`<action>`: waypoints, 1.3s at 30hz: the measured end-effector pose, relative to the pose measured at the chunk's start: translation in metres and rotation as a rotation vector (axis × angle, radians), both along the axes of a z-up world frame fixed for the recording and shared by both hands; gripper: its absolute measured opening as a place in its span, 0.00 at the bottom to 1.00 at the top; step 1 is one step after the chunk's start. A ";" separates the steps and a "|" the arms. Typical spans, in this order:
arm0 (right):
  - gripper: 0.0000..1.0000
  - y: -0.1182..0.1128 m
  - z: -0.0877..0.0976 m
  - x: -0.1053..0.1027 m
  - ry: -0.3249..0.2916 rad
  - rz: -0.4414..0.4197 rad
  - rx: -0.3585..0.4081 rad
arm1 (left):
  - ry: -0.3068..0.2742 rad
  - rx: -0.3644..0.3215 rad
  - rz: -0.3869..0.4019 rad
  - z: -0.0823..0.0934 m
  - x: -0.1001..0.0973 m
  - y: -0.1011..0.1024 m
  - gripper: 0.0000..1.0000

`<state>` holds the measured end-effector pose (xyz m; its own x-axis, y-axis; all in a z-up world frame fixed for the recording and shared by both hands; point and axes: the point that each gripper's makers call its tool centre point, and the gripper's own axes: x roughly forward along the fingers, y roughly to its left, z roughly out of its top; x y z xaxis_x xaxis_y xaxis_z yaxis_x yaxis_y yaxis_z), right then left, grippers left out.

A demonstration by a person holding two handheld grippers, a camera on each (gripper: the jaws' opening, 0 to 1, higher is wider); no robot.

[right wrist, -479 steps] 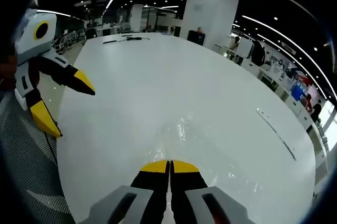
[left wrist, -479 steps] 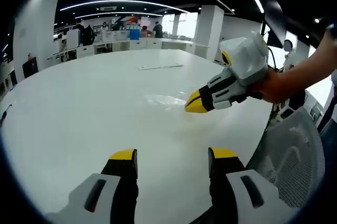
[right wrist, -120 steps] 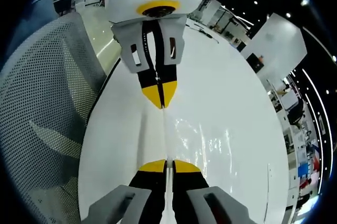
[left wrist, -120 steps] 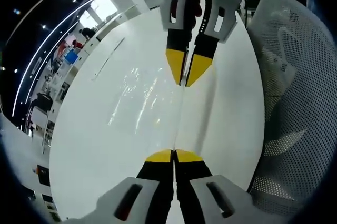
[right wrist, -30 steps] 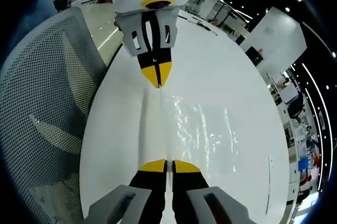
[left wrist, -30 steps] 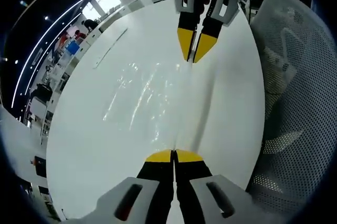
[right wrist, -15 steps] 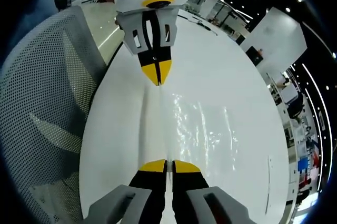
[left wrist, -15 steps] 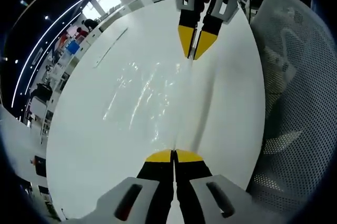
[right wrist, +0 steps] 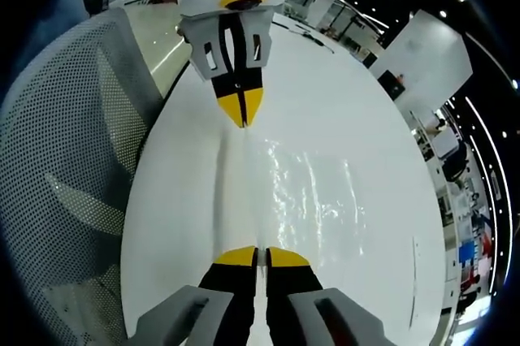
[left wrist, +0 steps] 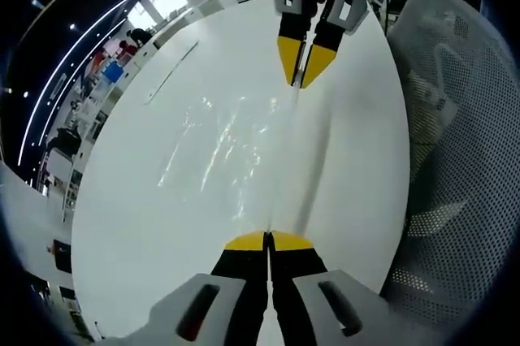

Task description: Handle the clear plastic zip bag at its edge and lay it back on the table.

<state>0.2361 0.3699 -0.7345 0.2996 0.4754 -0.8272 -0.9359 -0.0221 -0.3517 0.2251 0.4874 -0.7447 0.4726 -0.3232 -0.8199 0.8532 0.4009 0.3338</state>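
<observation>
I have the bag (left wrist: 223, 151) pinched at its edge by both tools. My left gripper (left wrist: 267, 242) is clamped tight on one end of that edge, jaws pressed together with the plastic between them, and my right gripper (right wrist: 252, 257) grips the other end the same way. In the left gripper view the right one faces me from across the bag, and in the right gripper view the left one (right wrist: 240, 110) does the same. The edge runs taut between the two, close to the table's (left wrist: 357, 143) near edge where a mesh chair (left wrist: 455, 135) stands. The rest of the bag spreads toward the middle of the tabletop, shiny and wrinkled; I cannot tell how much of it is lifted.

I judge this to be the handling step, with the laying-down yet to come. Next I should lower both ends evenly until the edge rests flat, then part the jaws and draw back without dragging the plastic.
</observation>
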 end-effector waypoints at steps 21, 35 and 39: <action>0.18 0.023 0.042 0.005 0.070 -0.035 0.192 | -0.012 0.012 -0.021 -0.001 0.002 -0.004 0.00; 0.17 0.041 0.032 0.009 0.074 -0.017 0.178 | -0.013 0.004 -0.014 -0.001 0.001 -0.003 0.00; 0.17 0.044 0.027 0.007 0.082 -0.006 0.164 | -0.012 0.002 -0.012 -0.001 0.000 -0.003 0.00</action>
